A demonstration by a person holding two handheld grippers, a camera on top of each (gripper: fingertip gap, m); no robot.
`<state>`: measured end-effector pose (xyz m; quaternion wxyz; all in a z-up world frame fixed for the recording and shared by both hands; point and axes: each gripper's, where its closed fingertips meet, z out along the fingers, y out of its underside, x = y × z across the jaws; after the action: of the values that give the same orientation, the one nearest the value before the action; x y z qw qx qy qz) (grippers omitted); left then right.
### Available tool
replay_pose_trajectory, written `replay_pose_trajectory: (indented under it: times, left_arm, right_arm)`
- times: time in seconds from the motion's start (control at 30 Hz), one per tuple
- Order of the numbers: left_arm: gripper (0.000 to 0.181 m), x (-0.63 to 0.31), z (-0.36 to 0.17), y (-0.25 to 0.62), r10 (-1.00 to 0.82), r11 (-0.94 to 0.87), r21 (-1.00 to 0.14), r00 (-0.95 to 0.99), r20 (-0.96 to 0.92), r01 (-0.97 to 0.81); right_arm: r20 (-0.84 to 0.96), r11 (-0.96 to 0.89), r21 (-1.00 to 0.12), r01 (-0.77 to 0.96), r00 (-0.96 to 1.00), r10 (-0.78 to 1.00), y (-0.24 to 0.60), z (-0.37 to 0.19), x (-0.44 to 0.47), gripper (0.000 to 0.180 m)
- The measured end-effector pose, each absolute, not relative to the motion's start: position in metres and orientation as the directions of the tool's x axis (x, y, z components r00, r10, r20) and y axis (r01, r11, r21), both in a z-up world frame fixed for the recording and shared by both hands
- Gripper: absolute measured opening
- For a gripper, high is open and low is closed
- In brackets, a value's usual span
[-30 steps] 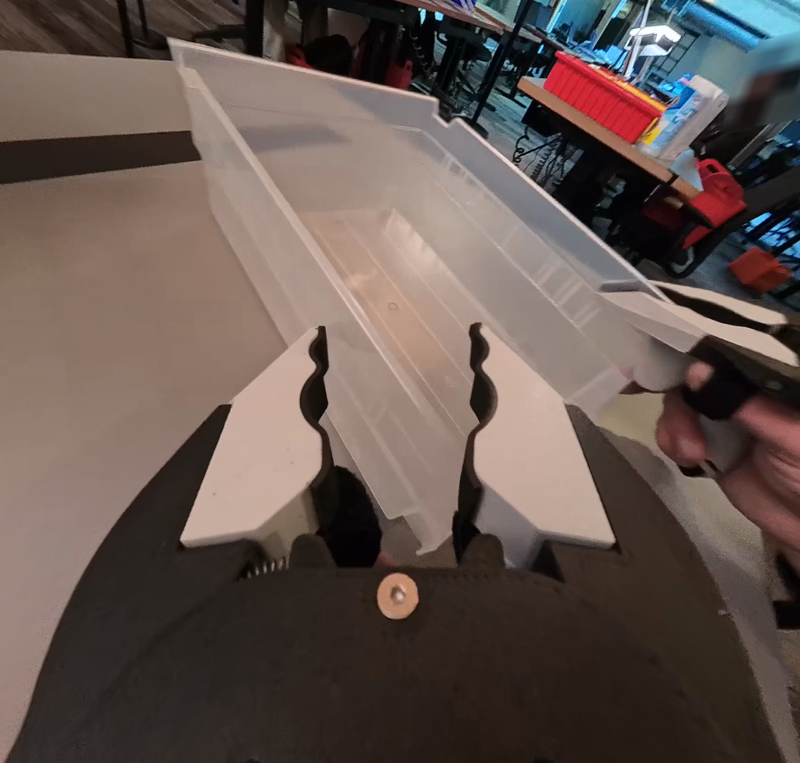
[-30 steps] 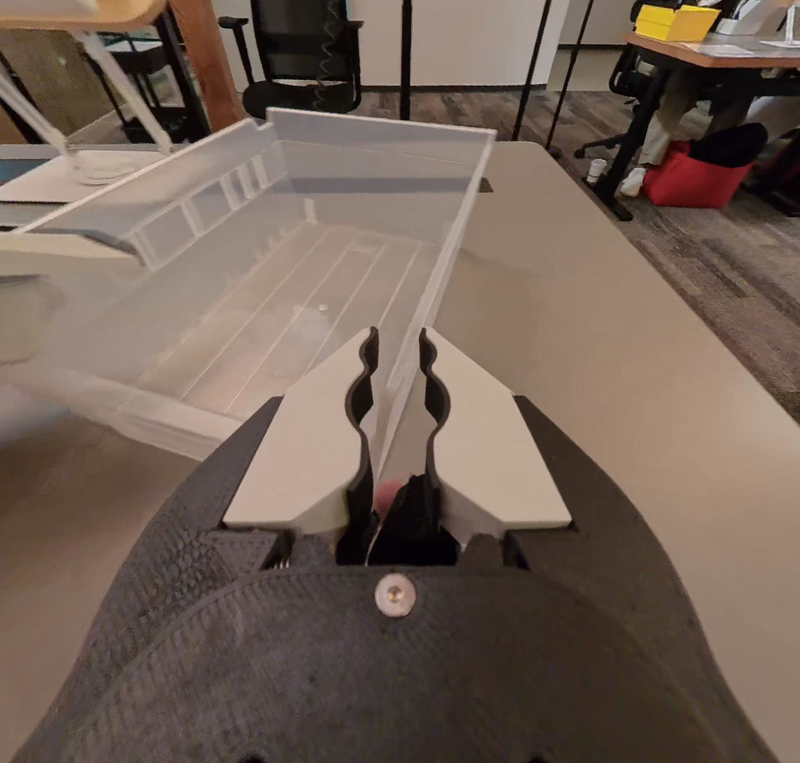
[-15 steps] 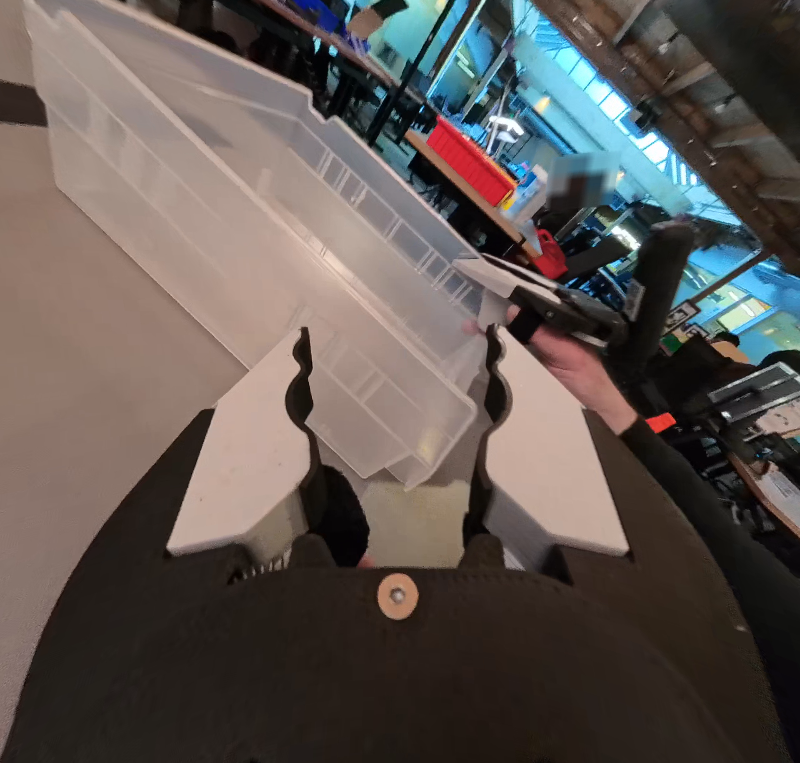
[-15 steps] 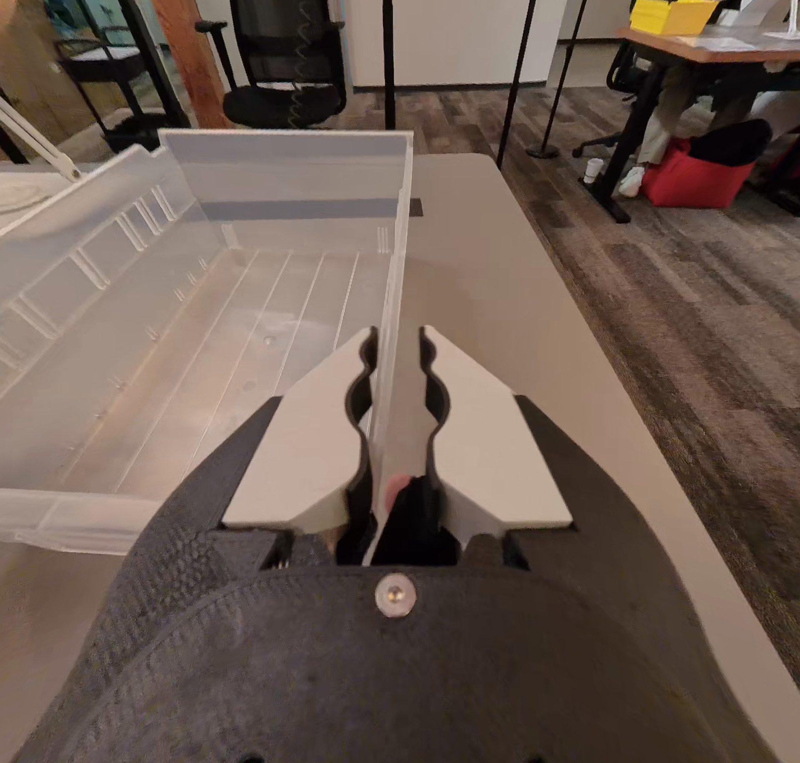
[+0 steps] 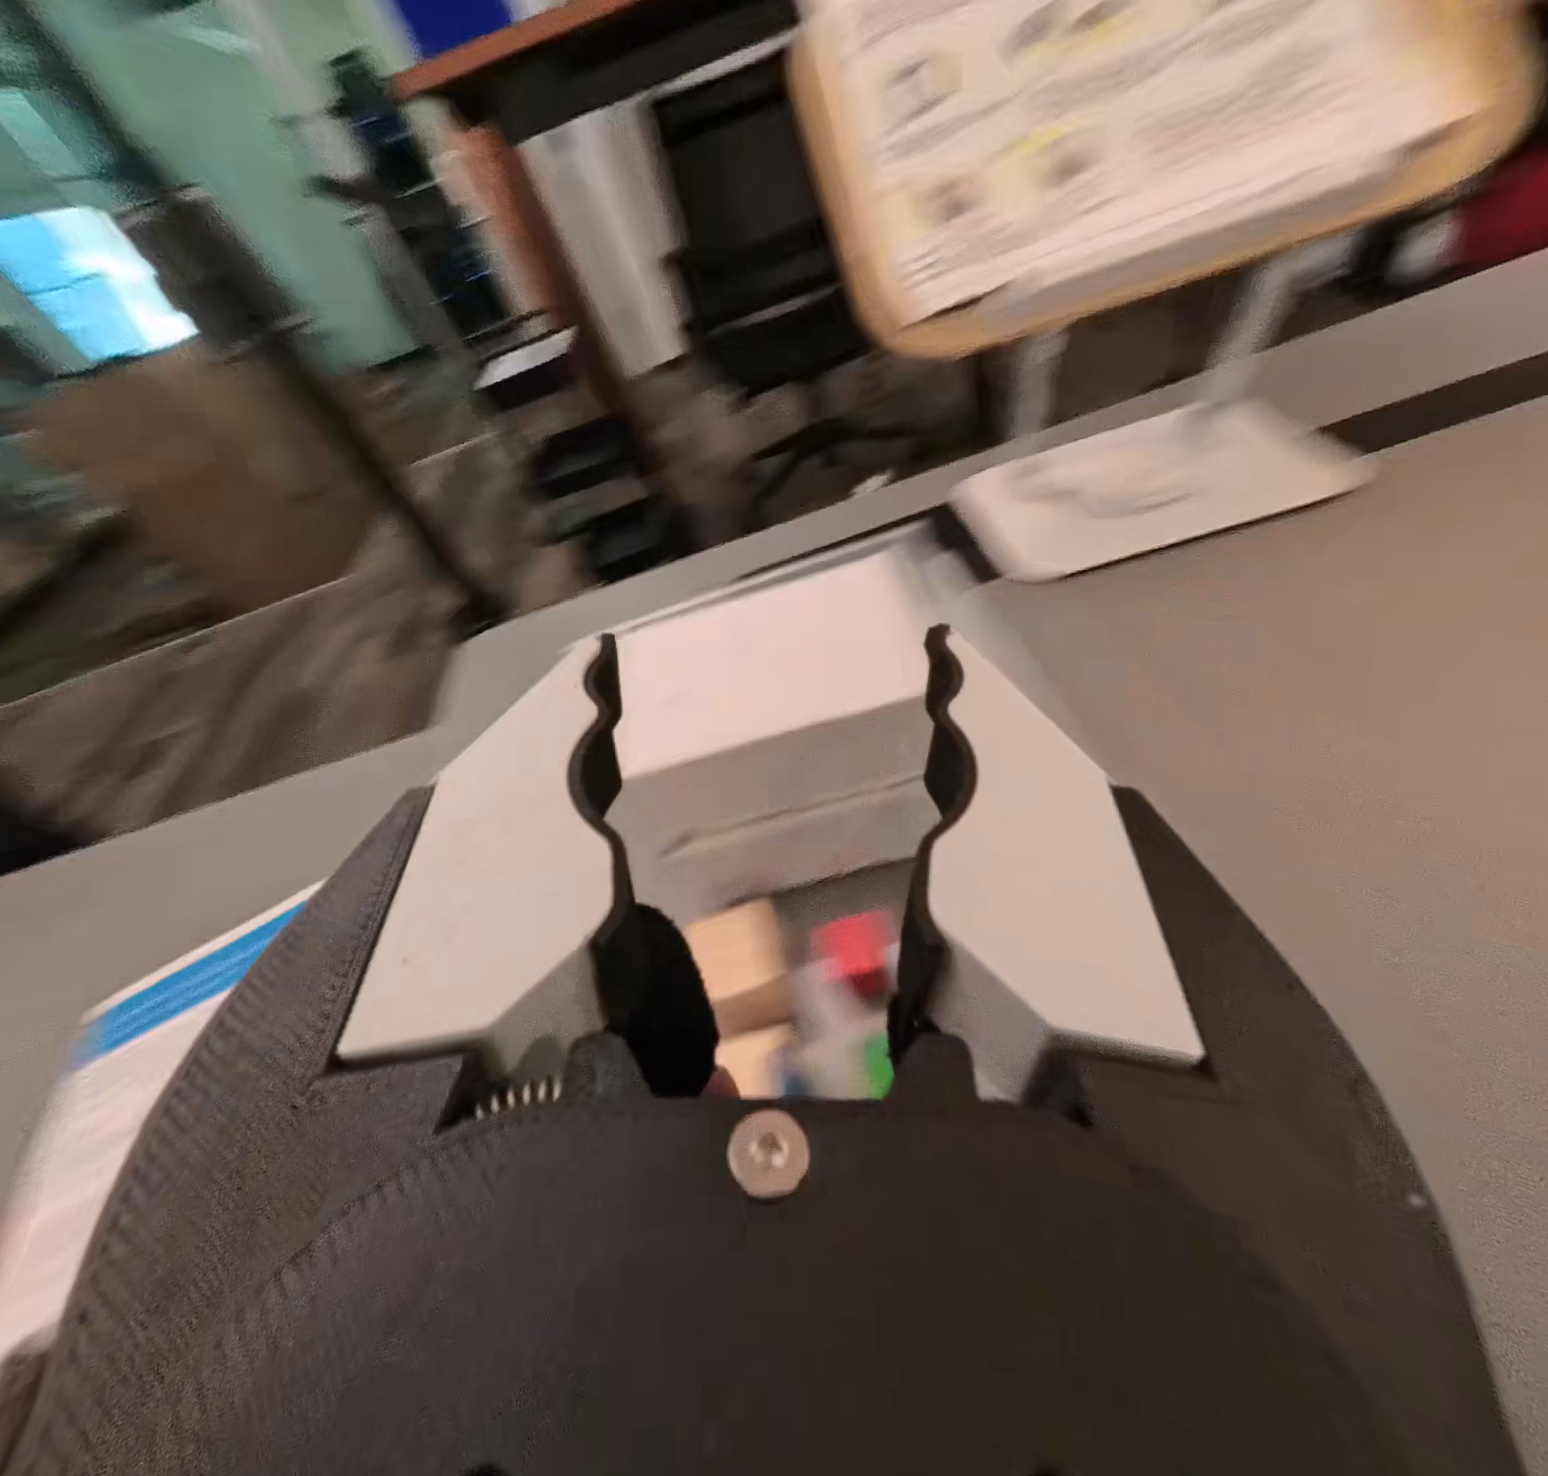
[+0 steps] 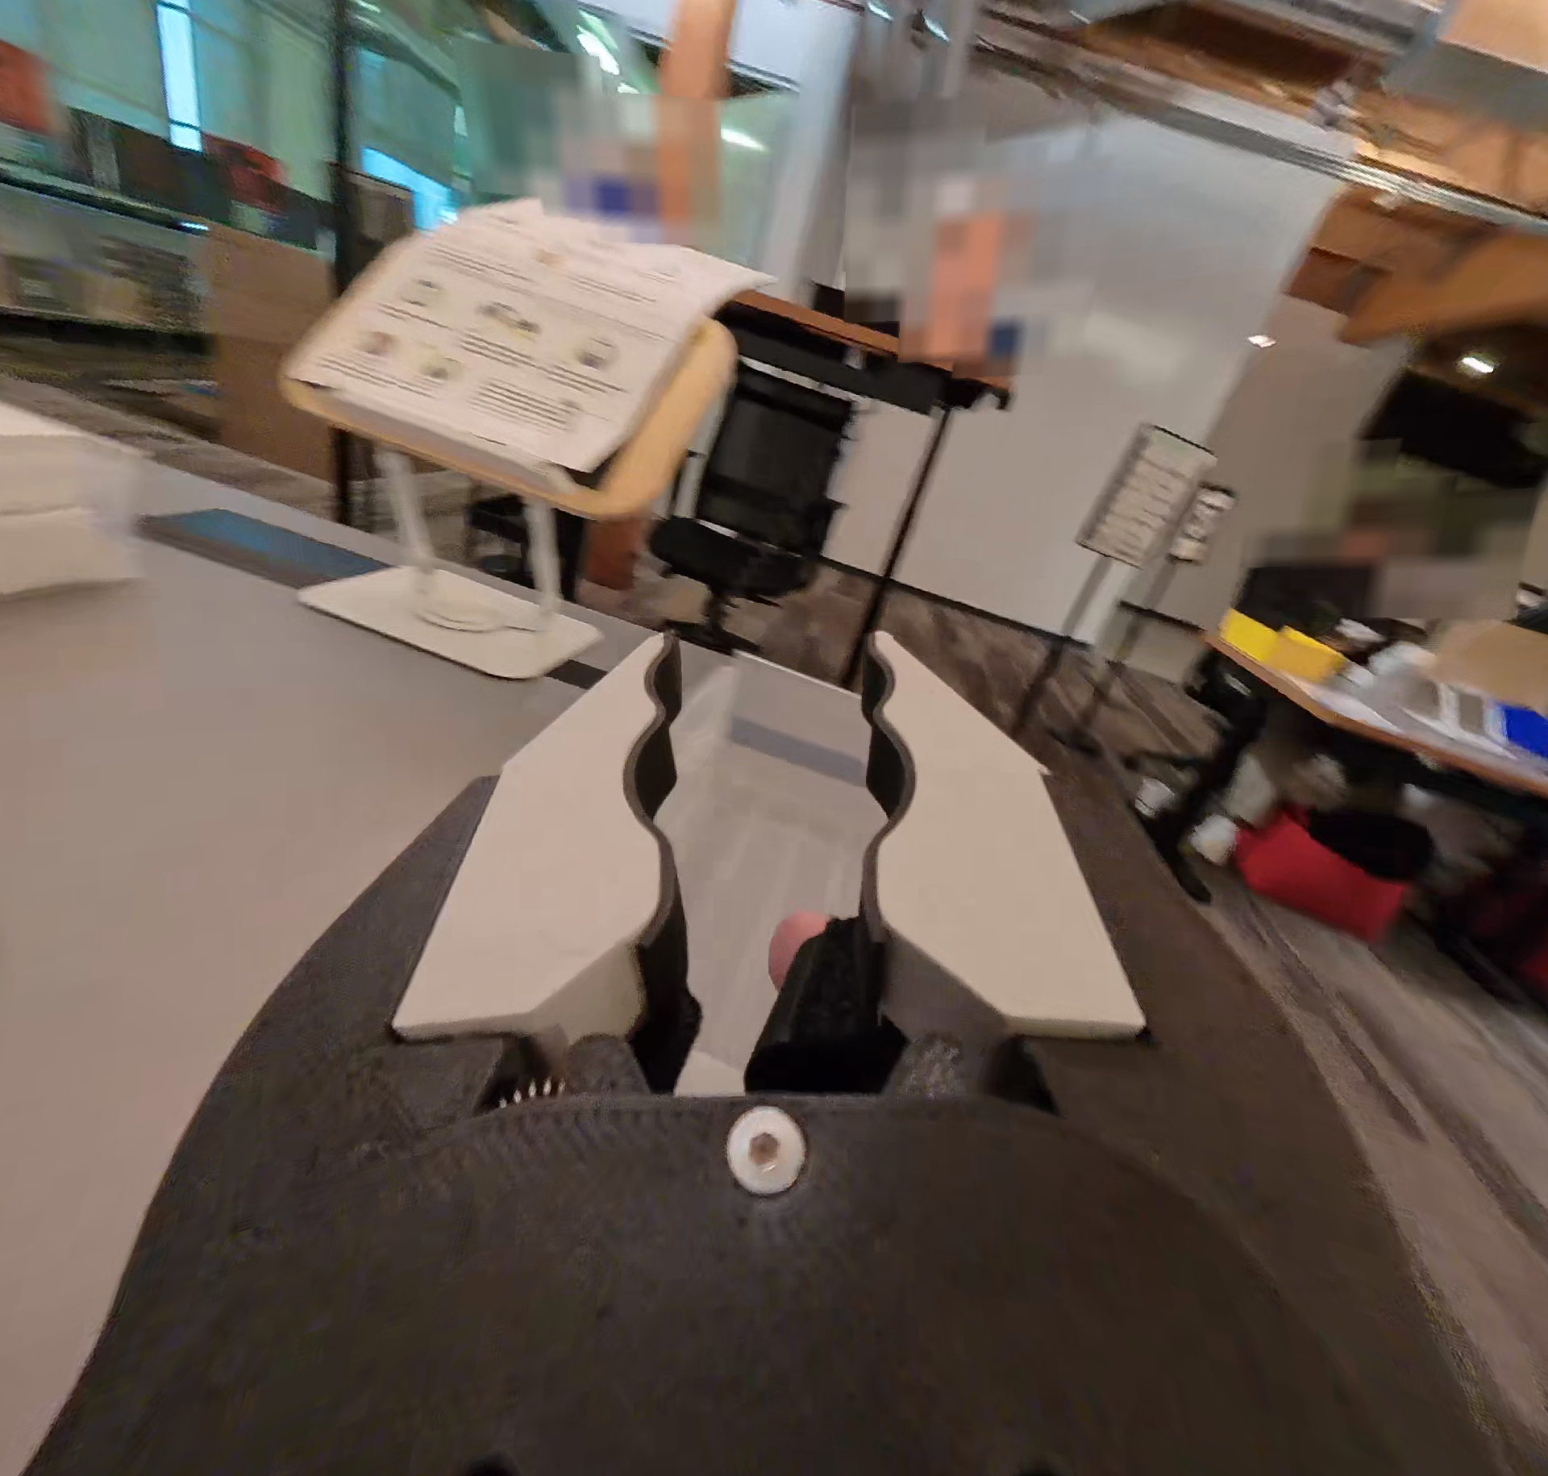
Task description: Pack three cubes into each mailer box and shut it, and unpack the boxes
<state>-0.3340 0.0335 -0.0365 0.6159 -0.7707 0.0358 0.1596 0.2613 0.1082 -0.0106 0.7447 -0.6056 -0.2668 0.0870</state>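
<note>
Left wrist view: left gripper (image 5: 771, 648) is spread wide and empty, with the closed white cardboard mailer box (image 5: 762, 724) straight ahead on the grey table (image 5: 1256, 682), blurry coloured cubes (image 5: 846, 992) just beneath, so it's nearer. Right wrist view: right gripper (image 6: 766, 657) is also spread, holding nothing, over the clear plastic bin (image 6: 771, 774).

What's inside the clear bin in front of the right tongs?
Between the open right tongs, the clear bin shows only its bare ribbed floor and far wall. The fingers and body cover the rest, so cubes there cannot be ruled out.
</note>
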Motion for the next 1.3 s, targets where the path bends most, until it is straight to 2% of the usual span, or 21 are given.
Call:
replay_pose_trajectory:
  times: [0.1,0.17,0.27,0.43,0.67,0.93,1.07,1.1,1.2,1.23,1.3]
  left_arm:
    - [0.089,-0.437,-0.07,-0.008,0.31,-0.394,-0.886,0.872,-0.378,-0.244]
    - [0.091,-0.455,-0.108,-0.02,0.286,-0.445,-0.892,0.931,-0.227,-0.081]
    - [0.074,-0.472,-0.14,-0.029,0.301,-0.501,-0.862,0.919,-0.255,-0.075]
    - [0.011,-0.458,-0.169,-0.021,0.221,-0.514,-0.854,0.949,-0.225,-0.082]
    - [0.007,-0.473,-0.168,-0.023,0.255,-0.488,-0.872,0.948,-0.189,-0.043]
    - [0.002,-0.498,-0.17,-0.038,0.209,-0.491,-0.871,0.972,-0.105,0.011]
    - [0.005,-0.506,-0.17,-0.042,0.167,-0.517,-0.856,0.978,-0.129,-0.025]
    - [0.012,-0.512,-0.169,-0.045,0.176,-0.527,-0.849,0.972,-0.154,-0.04]
    - [0.074,-0.529,-0.13,-0.052,0.21,-0.482,-0.863,0.935,-0.285,-0.154]
    - [0.083,-0.529,-0.116,-0.052,0.187,-0.485,-0.85,0.926,-0.329,-0.205]
    - [0.079,-0.51,-0.08,-0.042,0.079,-0.437,-0.826,0.9,-0.429,-0.356]
  right_arm:
    - [0.29,0.257,-0.953,0.159,0.719,0.631,0.089,-0.021,0.178,0.039]
    - [0.218,0.199,-0.975,0.102,0.629,0.746,0.083,-0.038,0.126,0.039]
    - [0.193,0.14,-0.98,0.138,0.533,0.824,0.086,-0.072,0.063,0.039]
    - [0.068,0.019,-0.992,0.126,0.402,0.913,0.085,-0.111,-0.011,0.037]
    - [0.125,0.052,-0.976,0.212,0.346,0.93,0.074,-0.152,-0.037,0.035]
    - [-0.001,-0.051,-0.99,0.128,0.367,0.93,0.087,-0.146,-0.02,0.034]
    - [0.001,-0.049,-0.991,0.128,0.364,0.932,0.087,-0.146,-0.018,0.035]
    - [-0.001,-0.051,-0.991,0.128,0.363,0.932,0.087,-0.146,-0.018,0.035]
    - [0.005,-0.047,-0.99,0.134,0.365,0.931,0.088,-0.146,-0.017,0.035]
    - [0.008,-0.045,-0.99,0.136,0.368,0.93,0.089,-0.146,-0.016,0.035]
    - [0.003,-0.05,-0.99,0.134,0.369,0.93,0.089,-0.146,-0.016,0.035]
